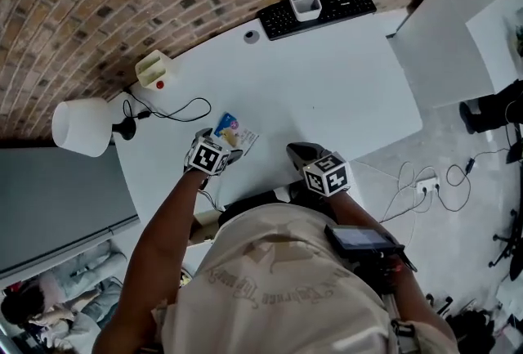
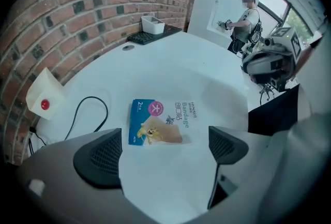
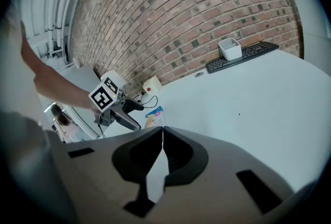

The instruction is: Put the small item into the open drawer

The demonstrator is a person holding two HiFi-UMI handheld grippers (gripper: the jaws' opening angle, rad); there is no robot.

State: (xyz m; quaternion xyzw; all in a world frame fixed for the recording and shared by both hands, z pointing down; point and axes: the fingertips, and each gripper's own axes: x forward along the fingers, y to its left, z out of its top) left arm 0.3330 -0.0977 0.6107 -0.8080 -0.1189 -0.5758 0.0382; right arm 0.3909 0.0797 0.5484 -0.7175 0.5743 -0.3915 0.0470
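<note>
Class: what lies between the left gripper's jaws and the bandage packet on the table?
Only bare white table. The left gripper view shows the bandage packet lying flat just ahead of the open left gripper, untouched.

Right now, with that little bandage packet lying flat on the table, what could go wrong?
The bandage packet lies flat on the white table, so the open left hand-held gripper may skid over it instead of pinching it. The black cable lies close beside the packet and could be snagged or dragged.
</note>
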